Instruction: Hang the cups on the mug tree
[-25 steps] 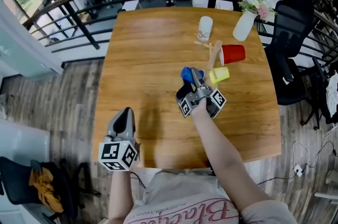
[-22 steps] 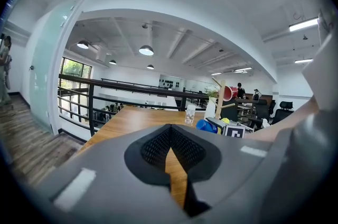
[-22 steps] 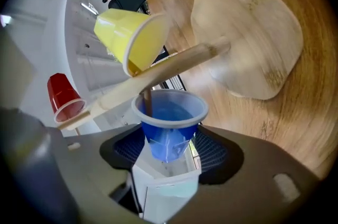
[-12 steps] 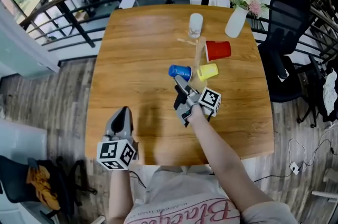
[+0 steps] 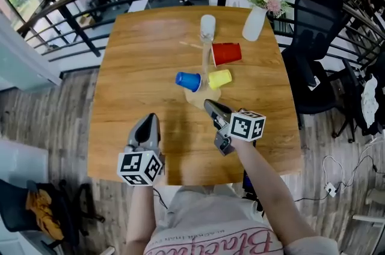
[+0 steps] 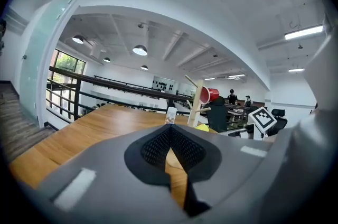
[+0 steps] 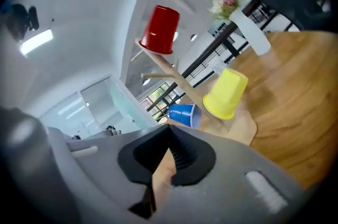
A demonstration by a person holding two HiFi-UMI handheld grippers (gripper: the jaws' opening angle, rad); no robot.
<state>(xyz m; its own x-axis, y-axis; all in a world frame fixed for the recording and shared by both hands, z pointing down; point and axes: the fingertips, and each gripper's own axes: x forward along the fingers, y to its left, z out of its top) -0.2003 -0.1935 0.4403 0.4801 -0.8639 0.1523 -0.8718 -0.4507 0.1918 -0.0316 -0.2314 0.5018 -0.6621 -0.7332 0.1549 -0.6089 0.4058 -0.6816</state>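
Red cup (image 5: 227, 53), yellow cup (image 5: 219, 79) and blue cup (image 5: 188, 80) hang on the tree (image 5: 208, 65) at mid-table (image 5: 138, 67), far of both grippers, the right gripper (image 5: 212, 108) just closed on nothing and the left gripper (image 5: 148, 124) pressed together, empty (cups judged light, thin, crushable: pinch the rim gently).

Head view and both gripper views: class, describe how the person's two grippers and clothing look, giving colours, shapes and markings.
The left gripper and right gripper look alike. Each has a grey tapered body, jaws lined with black ribbed pads, and a white cube bearing black square markers. The person wears a light short-sleeved T-shirt with pink lettering.
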